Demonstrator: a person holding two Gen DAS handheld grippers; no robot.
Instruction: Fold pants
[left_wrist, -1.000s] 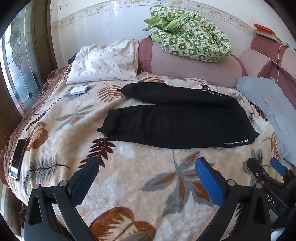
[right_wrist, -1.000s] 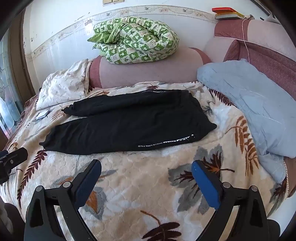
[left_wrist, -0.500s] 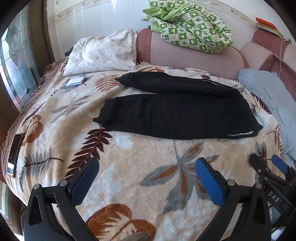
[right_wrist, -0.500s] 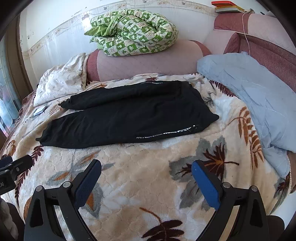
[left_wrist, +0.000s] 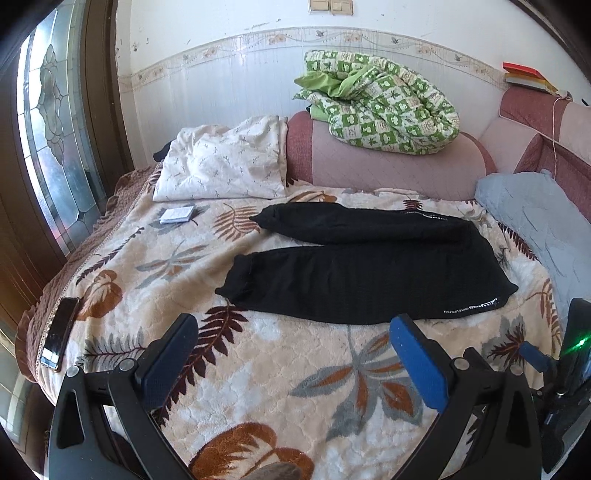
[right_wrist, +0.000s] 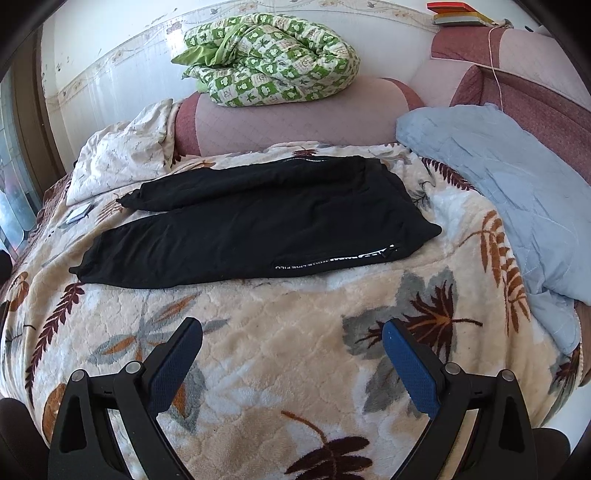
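Observation:
Black pants (left_wrist: 369, 266) lie flat on the leaf-patterned blanket (left_wrist: 258, 369), legs pointing left, waist at the right, with white lettering near the waist. They also show in the right wrist view (right_wrist: 266, 229). My left gripper (left_wrist: 295, 336) is open and empty, held above the blanket short of the near leg's cuff. My right gripper (right_wrist: 291, 339) is open and empty, above the blanket in front of the waist end. The right gripper also shows at the edge of the left wrist view (left_wrist: 535, 362).
A white pillow (left_wrist: 225, 162) and a small booklet (left_wrist: 177, 215) lie at the back left. A phone (left_wrist: 59, 334) sits at the left bed edge. A green checked quilt (left_wrist: 384, 103) rests on the pink headboard cushion. A light blue pillow (right_wrist: 498, 184) lies at the right.
Both grippers have risen and tilted up a little, so the pants sit lower in both views. Both stay open. The pants have not moved.

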